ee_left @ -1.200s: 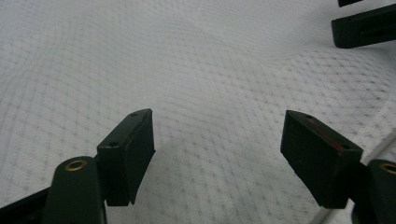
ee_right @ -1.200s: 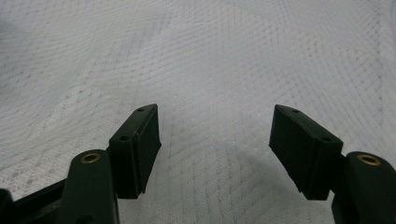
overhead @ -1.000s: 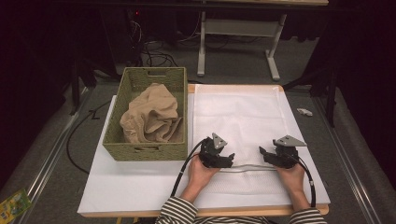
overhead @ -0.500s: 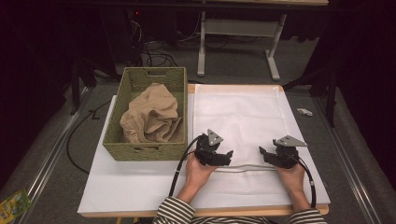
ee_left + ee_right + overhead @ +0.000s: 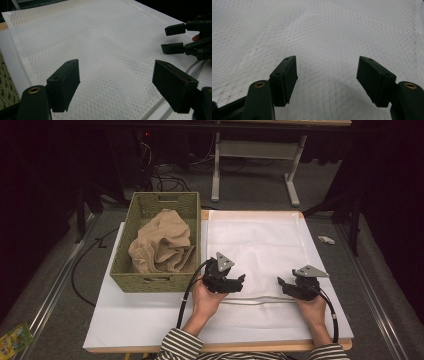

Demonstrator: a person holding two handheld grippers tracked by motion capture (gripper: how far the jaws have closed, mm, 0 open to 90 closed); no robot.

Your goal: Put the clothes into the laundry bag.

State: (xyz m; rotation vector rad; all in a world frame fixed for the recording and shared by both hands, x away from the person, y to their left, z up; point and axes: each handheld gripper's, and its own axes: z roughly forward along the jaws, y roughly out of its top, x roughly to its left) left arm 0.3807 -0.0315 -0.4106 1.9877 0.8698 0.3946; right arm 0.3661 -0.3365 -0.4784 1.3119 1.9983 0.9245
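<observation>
A white mesh bag (image 5: pixel 255 245) lies flat on the white-covered table (image 5: pixel 135 315). My left gripper (image 5: pixel 240 281) hovers over the bag's front left part, beside the basket. It is open, with bare mesh (image 5: pixel 100 37) showing between its fingers; the jaws have just been closing a little on nothing. My right gripper (image 5: pixel 280 282) is low over the bag's front right part, open, with only mesh (image 5: pixel 317 30) between its pads. In the left gripper view the right gripper (image 5: pixel 172 38) shows at the far right, its jaws apart.
A green woven basket (image 5: pixel 150 282) stands on the table's left half and holds a crumpled beige cloth (image 5: pixel 162 242). A thick seam (image 5: pixel 260 299) runs along the bag's front edge. A small white object (image 5: pixel 325 239) lies on the floor to the right.
My left gripper has risen and drifted slightly left toward the basket. The right gripper has stayed in place. The bag and cloth have not moved.
</observation>
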